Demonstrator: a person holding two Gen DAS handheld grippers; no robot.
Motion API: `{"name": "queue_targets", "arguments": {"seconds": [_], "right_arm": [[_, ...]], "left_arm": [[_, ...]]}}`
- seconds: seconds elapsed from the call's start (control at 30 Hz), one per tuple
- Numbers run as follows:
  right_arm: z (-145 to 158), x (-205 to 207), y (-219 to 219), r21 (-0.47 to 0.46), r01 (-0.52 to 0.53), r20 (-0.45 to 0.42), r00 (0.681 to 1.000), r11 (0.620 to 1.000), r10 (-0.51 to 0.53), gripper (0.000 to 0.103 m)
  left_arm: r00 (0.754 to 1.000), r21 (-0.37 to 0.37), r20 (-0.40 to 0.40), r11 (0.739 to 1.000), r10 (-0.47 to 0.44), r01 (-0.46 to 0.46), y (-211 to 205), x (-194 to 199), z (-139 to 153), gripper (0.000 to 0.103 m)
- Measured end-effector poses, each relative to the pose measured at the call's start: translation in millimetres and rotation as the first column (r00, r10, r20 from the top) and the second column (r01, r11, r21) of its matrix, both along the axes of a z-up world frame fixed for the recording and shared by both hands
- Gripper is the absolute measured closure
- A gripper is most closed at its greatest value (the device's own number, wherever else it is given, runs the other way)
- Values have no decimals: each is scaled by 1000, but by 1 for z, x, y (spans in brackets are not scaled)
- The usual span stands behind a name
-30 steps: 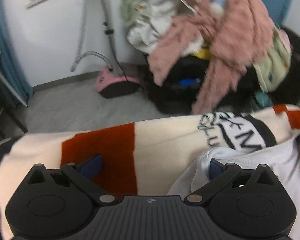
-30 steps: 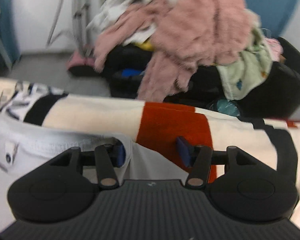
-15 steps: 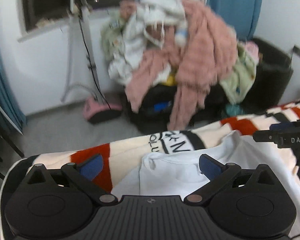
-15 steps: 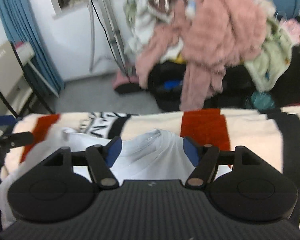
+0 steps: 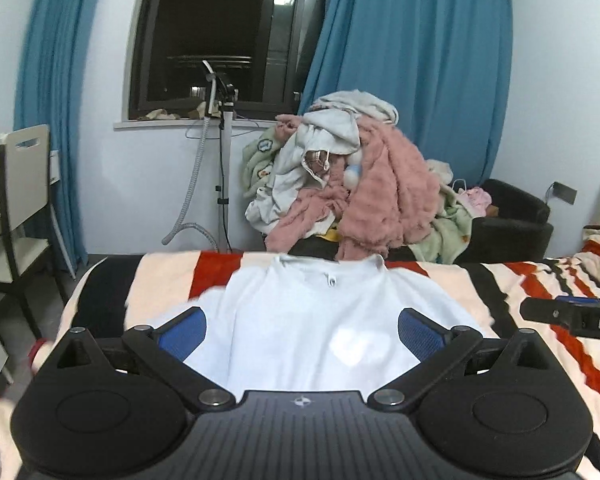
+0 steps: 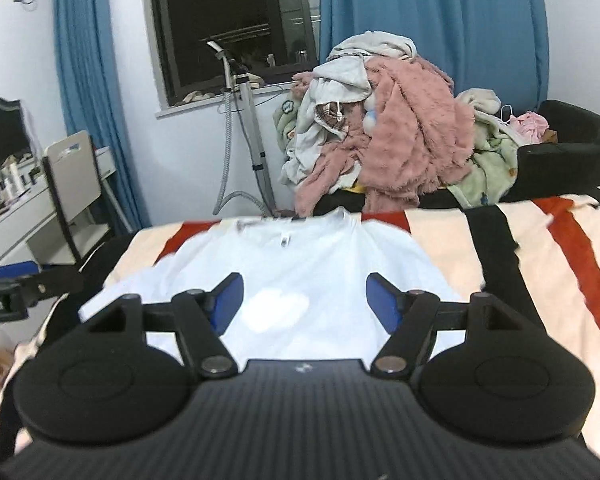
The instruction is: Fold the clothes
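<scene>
A white T-shirt (image 5: 320,288) (image 6: 300,256) lies spread flat on the striped blanket (image 5: 480,280) (image 6: 480,248), its collar at the far edge and a pale print on its chest. My left gripper (image 5: 302,330) hovers open above the shirt's near part, nothing between its blue pads (image 5: 184,332). My right gripper (image 6: 306,304) is also open over the shirt, holding nothing. Each gripper shows at the edge of the other's view: the right gripper (image 5: 572,316) to the right, the left gripper (image 6: 20,284) to the left.
Beyond the bed a tall pile of clothes (image 5: 360,184) (image 6: 400,136) covers a black armchair (image 5: 512,216). A garment steamer stand (image 5: 224,160) (image 6: 252,128) rises by the window. A chair (image 5: 24,184) (image 6: 72,176) and a white desk (image 6: 16,216) stand at the left.
Both grippers have drawn back and upward from the shirt's collar end. The right jaws have widened. The whole shirt now shows, lying flat on the blanket.
</scene>
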State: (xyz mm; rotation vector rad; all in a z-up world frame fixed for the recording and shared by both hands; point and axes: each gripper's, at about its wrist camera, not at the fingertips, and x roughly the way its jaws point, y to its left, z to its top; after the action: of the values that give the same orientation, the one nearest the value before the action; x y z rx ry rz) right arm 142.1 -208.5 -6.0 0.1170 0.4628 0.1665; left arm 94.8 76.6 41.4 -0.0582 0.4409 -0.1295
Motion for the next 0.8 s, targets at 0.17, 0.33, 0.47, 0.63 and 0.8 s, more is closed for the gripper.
{"name": "queue_targets", "arguments": {"seconds": [0.17,0.33,0.47,0.63,0.8], "right_arm": [[-9,-65,-9,14,3,48,999,1000,-4,33],[-31,-99,-19,57,15,109,994,998,-21,33],[-49,-103,-18,47,44,117,992,998,-49,33],[-59,-95,-22,91,57,100,993,994,-66,33],[-83,-72,-22,103,63,35,997,993,-67,33]], "left_arm": [[1000,1,15,1000,14,-14,7,-63,-7,0],[998,-43,-15,997,62,-62,22,-83,-20,0],[991,-113,-64,986,119,-125,40,-65,-34,0],[956,-247,-206,934,210,-259,78,-3,-63,9],[902,-243,-281,885,327,-397,127,54,-106,21]]}}
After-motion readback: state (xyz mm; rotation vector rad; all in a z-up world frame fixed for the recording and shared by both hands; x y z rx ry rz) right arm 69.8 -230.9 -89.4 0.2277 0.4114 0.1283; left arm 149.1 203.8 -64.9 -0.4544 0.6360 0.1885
